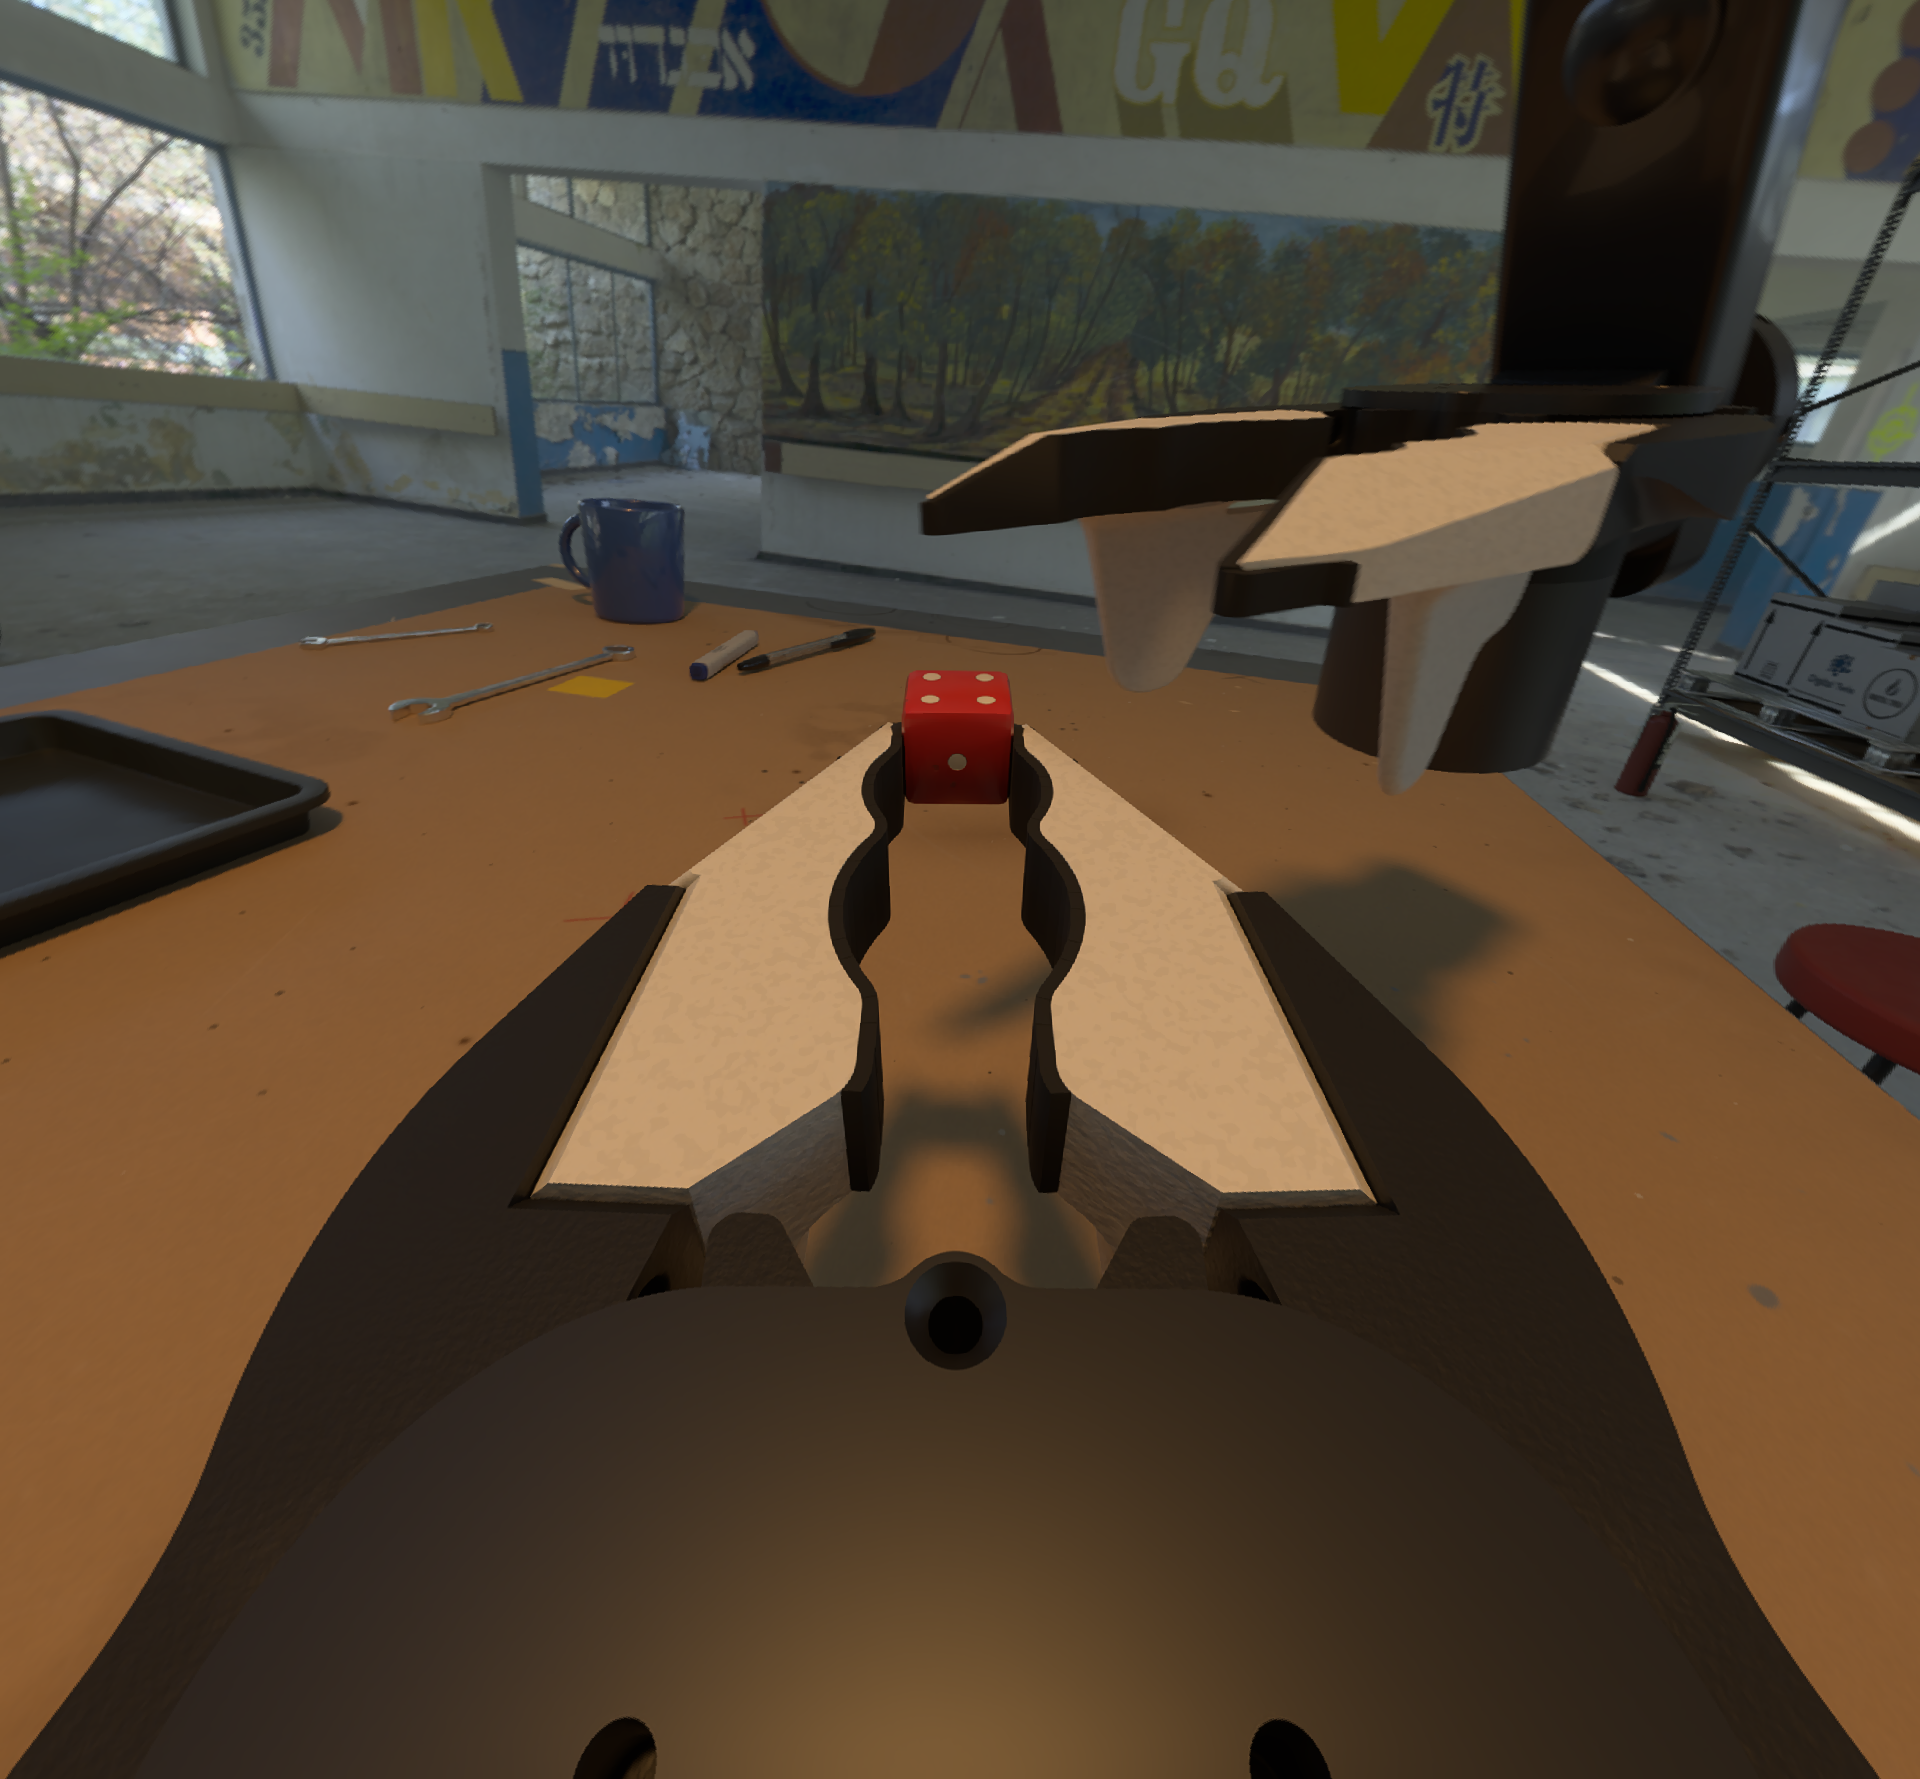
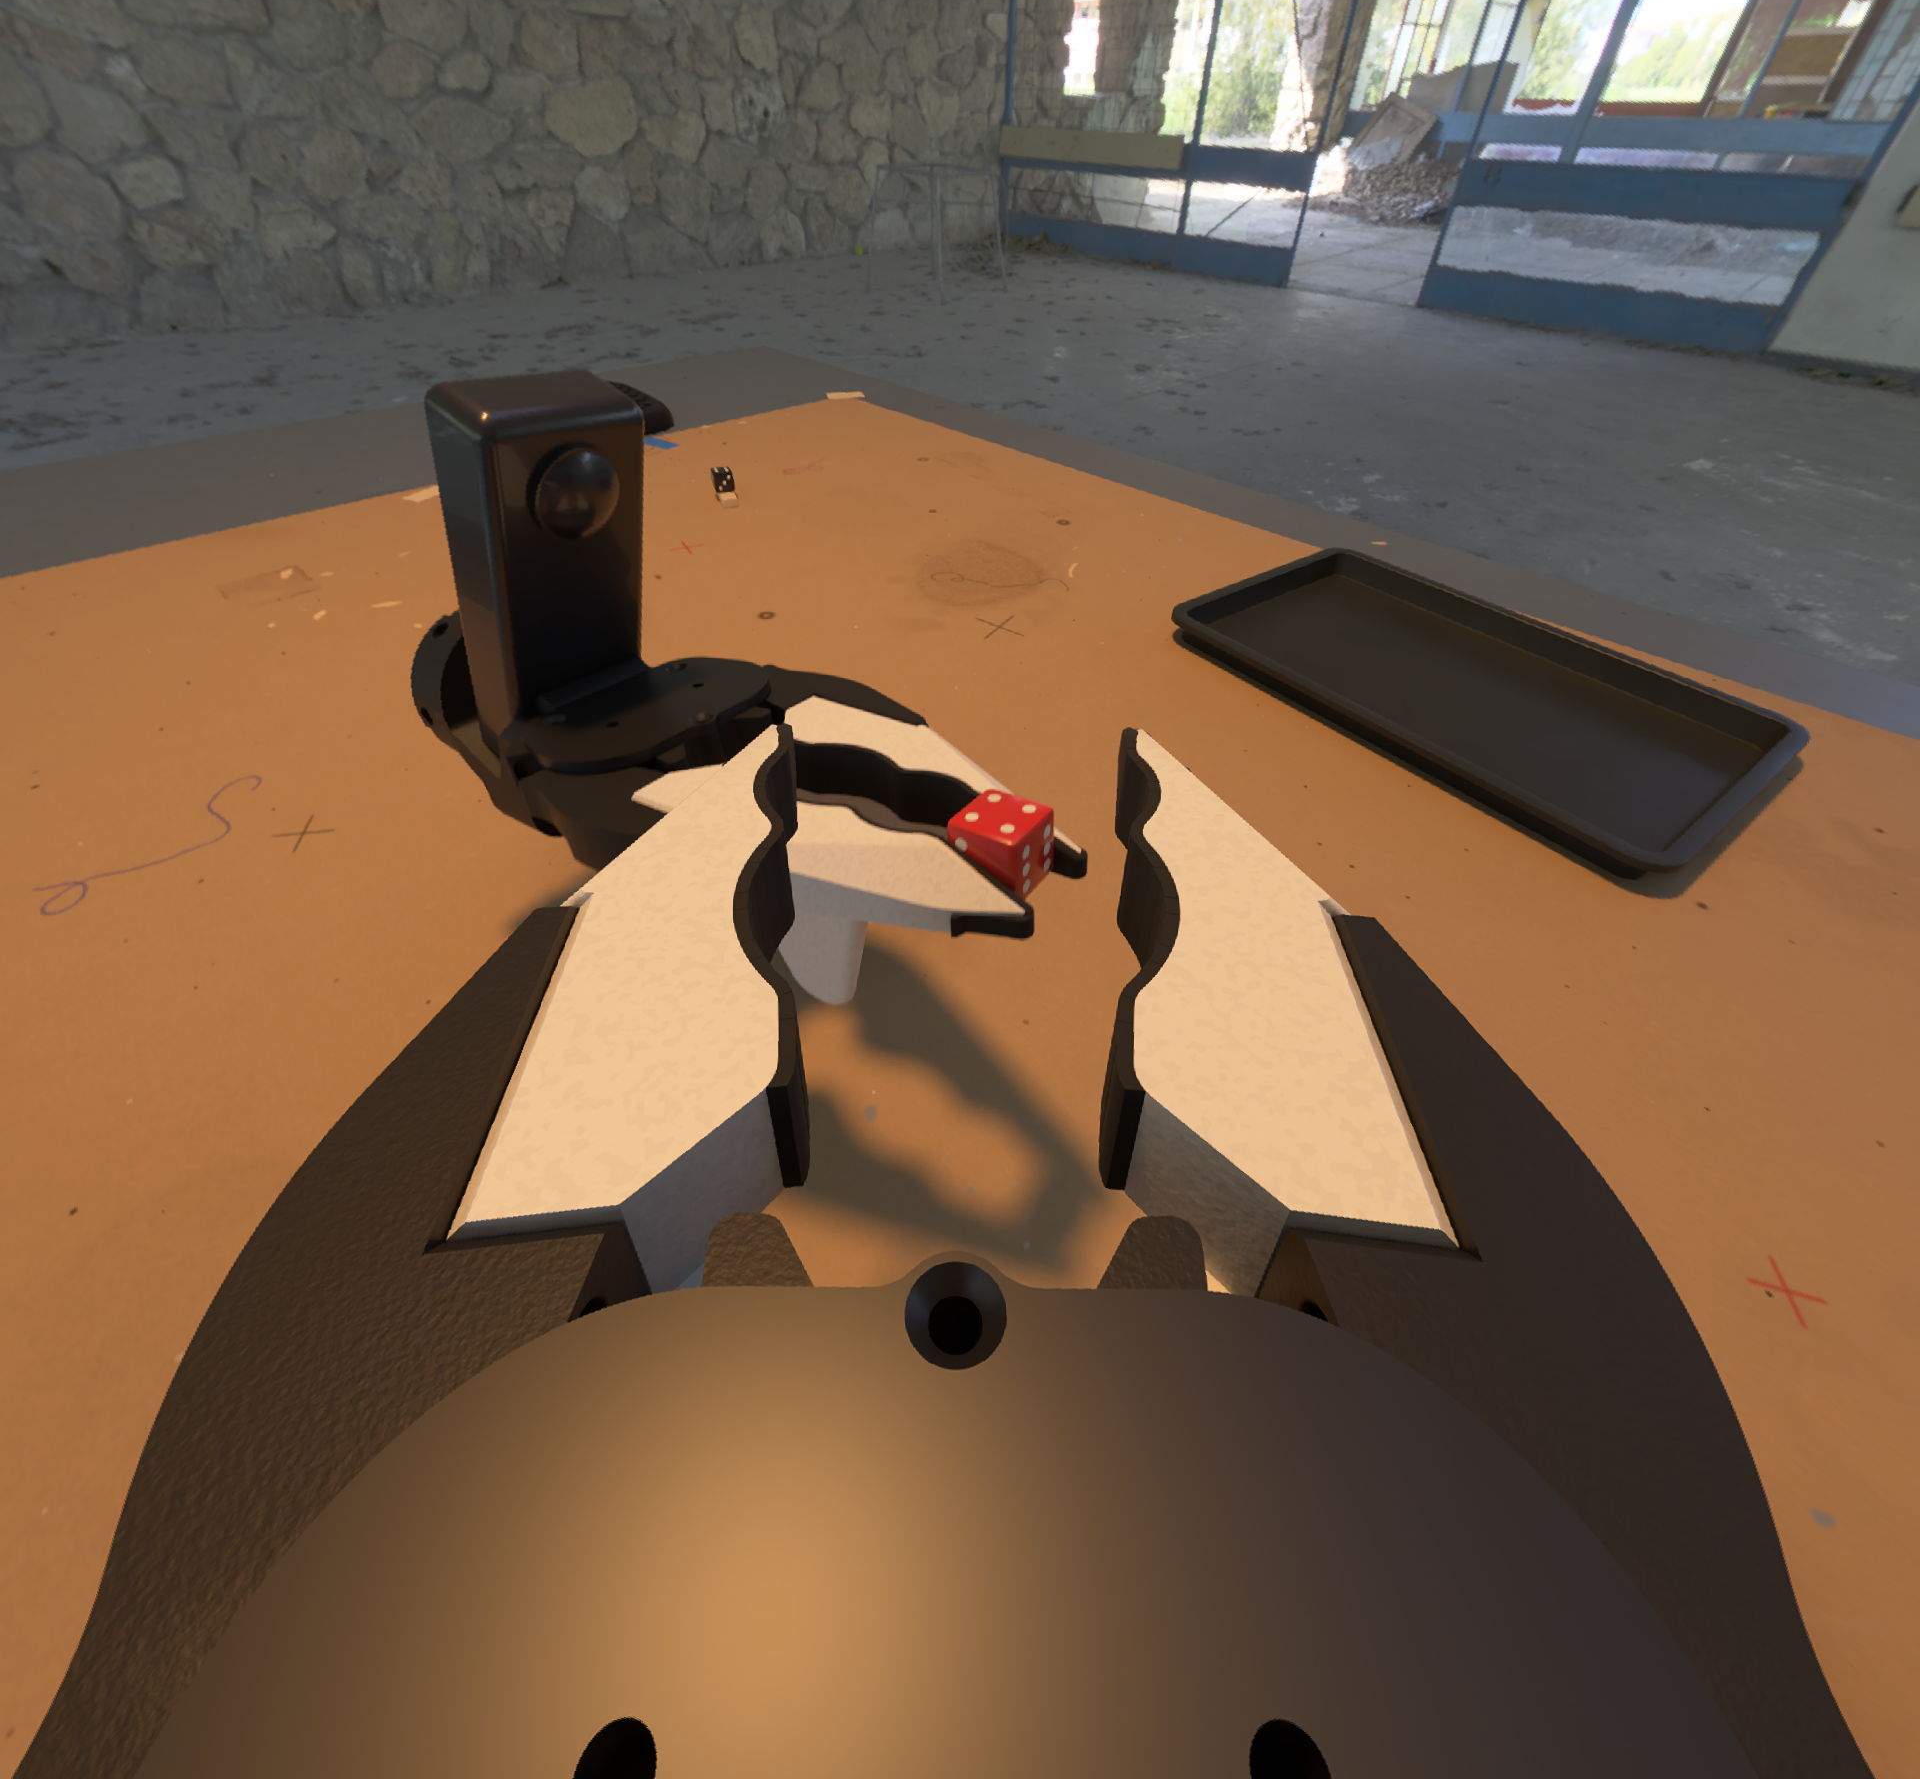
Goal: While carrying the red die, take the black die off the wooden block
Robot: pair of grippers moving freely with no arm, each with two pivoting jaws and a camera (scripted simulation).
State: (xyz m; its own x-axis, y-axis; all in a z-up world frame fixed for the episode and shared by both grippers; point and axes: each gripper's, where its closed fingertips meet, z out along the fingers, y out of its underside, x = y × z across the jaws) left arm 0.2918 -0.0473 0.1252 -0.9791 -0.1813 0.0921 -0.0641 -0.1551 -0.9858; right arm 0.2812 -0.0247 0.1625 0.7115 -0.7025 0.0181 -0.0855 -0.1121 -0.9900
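My left gripper (image 1: 956,740) is shut on the red die (image 1: 956,750) at its fingertips and holds it a little above the orange table (image 1: 312,1106). In the right wrist view the same gripper (image 2: 1044,872) holds the red die (image 2: 1003,834) just ahead of my right fingers. My right gripper (image 2: 956,742) is open and empty, and it also shows at the upper right of the left wrist view (image 1: 1081,550), higher than the left one. The black die (image 2: 723,479) sits on a small pale wooden block (image 2: 727,499) far off on the table, beyond the left gripper.
A black tray (image 2: 1455,690) lies at the right of the right wrist view and at the left of the left wrist view (image 1: 125,825). A blue mug (image 1: 629,560), two wrenches (image 1: 509,685), two markers (image 1: 805,651) and a yellow note (image 1: 590,686) lie at the far edge. A red stool (image 1: 1860,981) stands beside the table.
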